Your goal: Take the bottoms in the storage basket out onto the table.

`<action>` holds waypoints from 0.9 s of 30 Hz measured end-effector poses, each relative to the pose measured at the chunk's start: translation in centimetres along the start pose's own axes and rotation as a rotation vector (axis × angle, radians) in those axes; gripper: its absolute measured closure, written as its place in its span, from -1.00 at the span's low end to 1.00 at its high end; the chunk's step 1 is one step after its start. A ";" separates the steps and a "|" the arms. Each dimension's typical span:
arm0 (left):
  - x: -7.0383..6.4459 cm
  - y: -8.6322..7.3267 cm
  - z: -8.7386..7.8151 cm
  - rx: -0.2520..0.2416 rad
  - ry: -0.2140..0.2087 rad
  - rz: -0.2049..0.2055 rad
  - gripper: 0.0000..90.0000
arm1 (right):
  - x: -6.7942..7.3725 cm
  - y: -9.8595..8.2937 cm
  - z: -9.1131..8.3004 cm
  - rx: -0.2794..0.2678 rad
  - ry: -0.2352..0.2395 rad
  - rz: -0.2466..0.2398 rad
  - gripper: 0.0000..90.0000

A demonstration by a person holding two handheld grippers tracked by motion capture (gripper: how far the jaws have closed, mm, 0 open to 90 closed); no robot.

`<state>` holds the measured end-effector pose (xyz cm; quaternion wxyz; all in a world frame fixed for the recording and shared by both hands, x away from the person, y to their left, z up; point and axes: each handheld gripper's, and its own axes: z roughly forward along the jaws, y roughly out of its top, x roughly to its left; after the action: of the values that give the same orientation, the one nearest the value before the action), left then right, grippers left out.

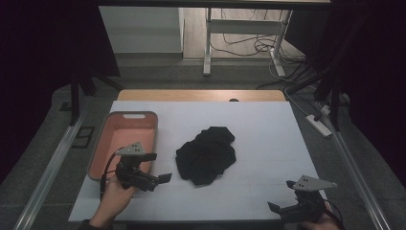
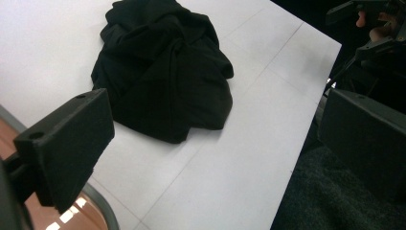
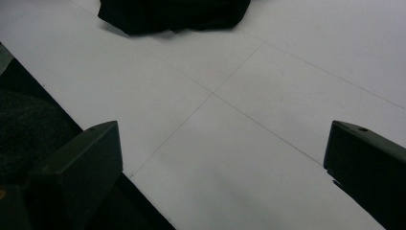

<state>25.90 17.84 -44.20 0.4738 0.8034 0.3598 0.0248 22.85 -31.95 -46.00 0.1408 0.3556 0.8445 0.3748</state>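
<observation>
I've got the black cloth (image 1: 207,155) crumpled in a heap at centre frame in the high view, flat on the white desk (image 1: 268,129), nothing touching it. Left tool (image 1: 159,167) sits lower left of that frame, held by my left hand (image 1: 113,199), jaws spread wide and empty, pointing right toward the cloth and near its left edge but apart from it. In the left gripper view the cloth (image 2: 163,67) fills the upper centre, between and beyond the 2 jaws. Right tool (image 1: 283,197) is at the lower right corner of the high view, over the desk's near edge, well apart from the cloth, jaws also spread and empty. Right gripper view has bare desk (image 3: 268,110) between its jaws and the cloth's edge (image 3: 172,14) at the top of frame. Pink tray (image 1: 98,148) with a grey rim sits at left of the desk, just behind the left tool.
</observation>
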 end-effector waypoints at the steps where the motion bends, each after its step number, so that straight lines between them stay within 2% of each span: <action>1: 0.0 -0.1 -0.1 -0.001 0.001 -0.001 -1.00 | 0.0 0.0 0.0 0.000 0.000 0.000 -1.00; 14: -0.2 -2.1 -1.5 -0.010 0.028 -0.030 -1.00 | 0.0 0.0 0.0 0.002 -0.001 0.002 -1.00; 27: -0.6 -4.8 -3.3 -0.006 0.082 -0.062 -1.00 | 0.0 0.0 0.0 0.006 -0.003 0.002 -1.00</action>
<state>21.50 21.30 -45.98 0.4618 0.7886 0.4037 0.0441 22.87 -31.94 -46.00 0.1407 0.3575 0.8450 0.3719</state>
